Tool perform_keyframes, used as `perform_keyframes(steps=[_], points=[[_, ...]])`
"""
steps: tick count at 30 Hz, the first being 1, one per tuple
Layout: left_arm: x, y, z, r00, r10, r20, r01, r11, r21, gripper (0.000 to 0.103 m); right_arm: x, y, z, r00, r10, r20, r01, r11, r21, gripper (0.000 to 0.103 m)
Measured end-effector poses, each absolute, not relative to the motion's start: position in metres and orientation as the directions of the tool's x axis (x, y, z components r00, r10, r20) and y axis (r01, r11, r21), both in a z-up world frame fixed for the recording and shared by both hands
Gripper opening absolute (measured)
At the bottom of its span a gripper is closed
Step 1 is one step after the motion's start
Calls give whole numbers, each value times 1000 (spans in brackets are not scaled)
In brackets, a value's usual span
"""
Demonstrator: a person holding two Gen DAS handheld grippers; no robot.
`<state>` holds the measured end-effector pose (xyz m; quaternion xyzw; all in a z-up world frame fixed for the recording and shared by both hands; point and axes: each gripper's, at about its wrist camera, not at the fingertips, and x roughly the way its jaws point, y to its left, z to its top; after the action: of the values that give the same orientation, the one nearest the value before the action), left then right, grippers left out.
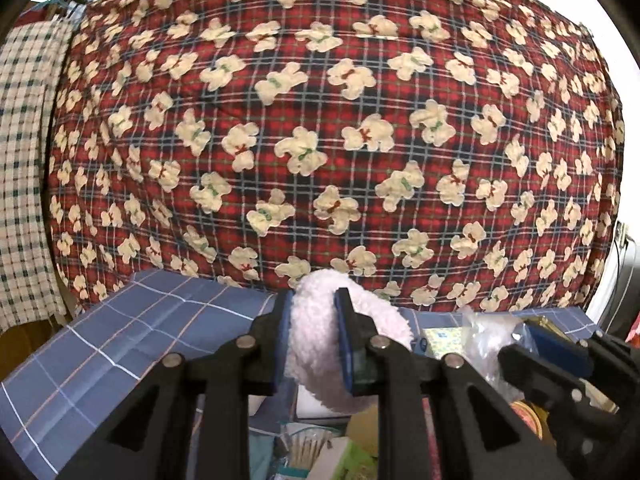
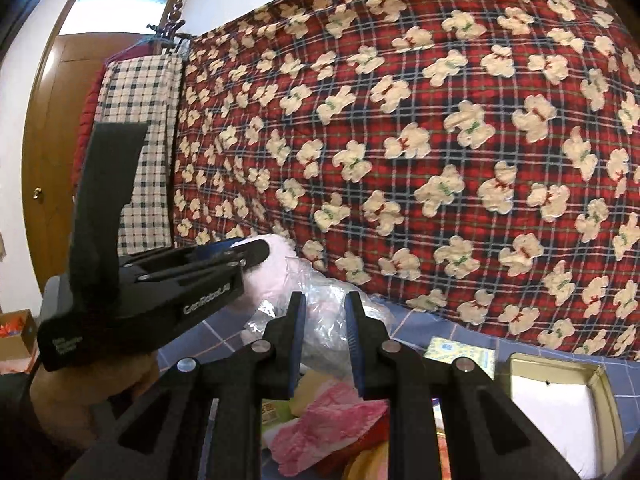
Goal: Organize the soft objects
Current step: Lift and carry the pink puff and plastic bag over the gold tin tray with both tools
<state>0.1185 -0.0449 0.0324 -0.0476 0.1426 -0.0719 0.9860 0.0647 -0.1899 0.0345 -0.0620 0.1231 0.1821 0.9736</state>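
Left tool clamped the pink plush, just below the quilt; right tool pinched its plastic bag beside it. Best: keep both grips firm, pull apart slowly so plush slides w/o tearing.

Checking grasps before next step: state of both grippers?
Left gripper: shut on the fluffy pink item.
Right gripper: shut on the clear plastic bag.
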Motion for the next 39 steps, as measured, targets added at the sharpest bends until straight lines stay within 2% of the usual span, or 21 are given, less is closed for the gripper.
perform_keyframes(steps=[10, 15, 22, 26, 34, 39], points=[[129, -85, 47, 940, -230, -253, 199, 970, -140, 20, 64, -227, 44, 951, 227, -212, -246, 967, -69, 22], [136, -102, 47, 932, -245, -268, 218, 967, -129, 20, 72, -252, 47, 959, 170, -225, -180, 983, -26, 22], [133, -132, 70, 927, -300, -223, 280, 953, -117, 20, 75, -293, 53, 971, 90, -221, -85, 996, 32, 22], [136, -144, 63, 905, -357, -233, 327, 932, -157, 20, 78, -318, 57, 973, 26, -231, -10, 997, 72, 22], [130, -171, 64, 878, -414, -239, 401, 910, -100, 20, 76, -349, 64, 971, -58, -233, 85, 991, 107, 22], [131, -206, 62, 830, -484, -279, 484, 872, -73, 20, 81, -361, 59, 959, -99, -265, 132, 985, 110, 22]])
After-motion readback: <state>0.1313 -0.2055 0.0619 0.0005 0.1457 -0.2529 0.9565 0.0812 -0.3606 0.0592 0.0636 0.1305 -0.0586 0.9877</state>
